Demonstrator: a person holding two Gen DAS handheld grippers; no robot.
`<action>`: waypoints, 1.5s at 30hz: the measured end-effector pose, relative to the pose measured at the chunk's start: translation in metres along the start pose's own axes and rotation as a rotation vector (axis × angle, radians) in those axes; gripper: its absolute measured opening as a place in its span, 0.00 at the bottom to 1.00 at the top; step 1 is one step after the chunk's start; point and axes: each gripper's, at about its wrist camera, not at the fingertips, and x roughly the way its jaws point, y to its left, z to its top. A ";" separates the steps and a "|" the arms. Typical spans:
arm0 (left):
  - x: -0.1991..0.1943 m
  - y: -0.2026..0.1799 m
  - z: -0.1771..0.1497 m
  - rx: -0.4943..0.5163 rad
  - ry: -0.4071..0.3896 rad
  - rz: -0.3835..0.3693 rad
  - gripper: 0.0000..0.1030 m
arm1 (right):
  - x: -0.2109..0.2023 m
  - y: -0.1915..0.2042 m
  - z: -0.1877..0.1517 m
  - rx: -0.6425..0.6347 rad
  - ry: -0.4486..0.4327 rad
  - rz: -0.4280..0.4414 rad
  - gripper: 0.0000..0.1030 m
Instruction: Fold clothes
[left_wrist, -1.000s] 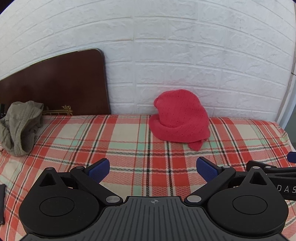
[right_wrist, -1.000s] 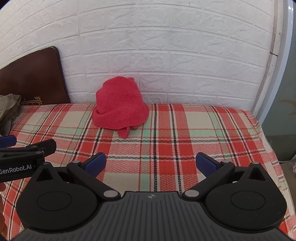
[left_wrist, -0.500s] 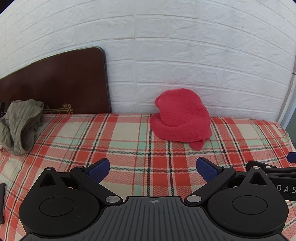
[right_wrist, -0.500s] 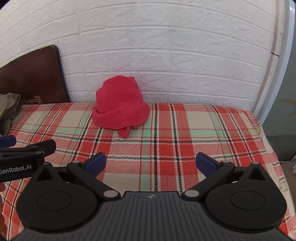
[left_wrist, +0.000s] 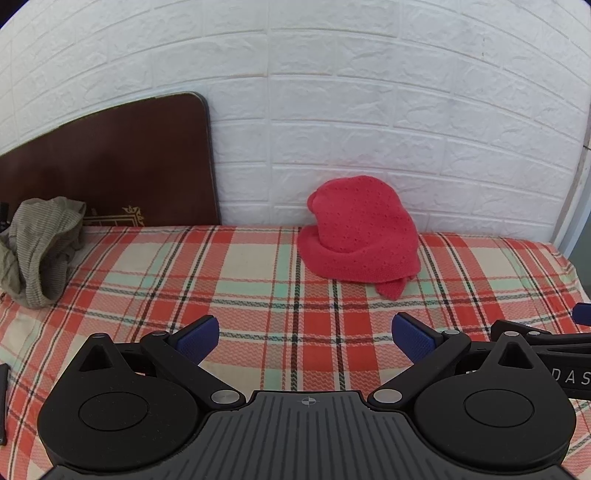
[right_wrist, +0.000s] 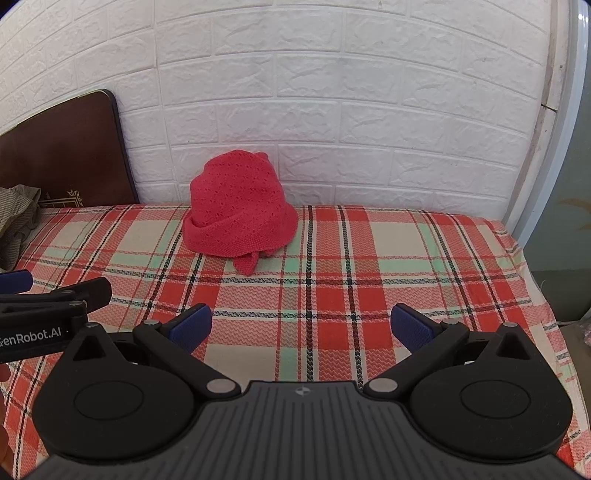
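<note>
red knit garment (left_wrist: 360, 230), plaid sheet (left_wrist: 258, 295)

Red knit garment (left_wrist: 360, 230) lies bunched (unfolded) against the wall; olive garment (left_wrist: 38, 245) crumpled far left.

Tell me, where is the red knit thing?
The red knit sits bunched at the far edge of the plaid sheet, leaning against the white brick wall. In the left wrist view, the brown board stands to its left.

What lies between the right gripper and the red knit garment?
Only bare plaid sheet between the open right gripper and the red knit garment, per the right wrist view.
</note>
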 end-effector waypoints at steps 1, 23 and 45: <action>0.001 0.000 0.000 0.001 0.001 0.001 1.00 | 0.001 -0.001 0.000 0.002 0.002 0.002 1.00; 0.121 0.003 0.022 0.036 0.068 0.031 1.00 | 0.107 -0.015 0.028 0.001 -0.101 0.117 1.00; 0.218 0.000 0.021 -0.003 0.155 -0.039 0.91 | 0.192 -0.043 0.033 0.218 0.009 0.384 0.81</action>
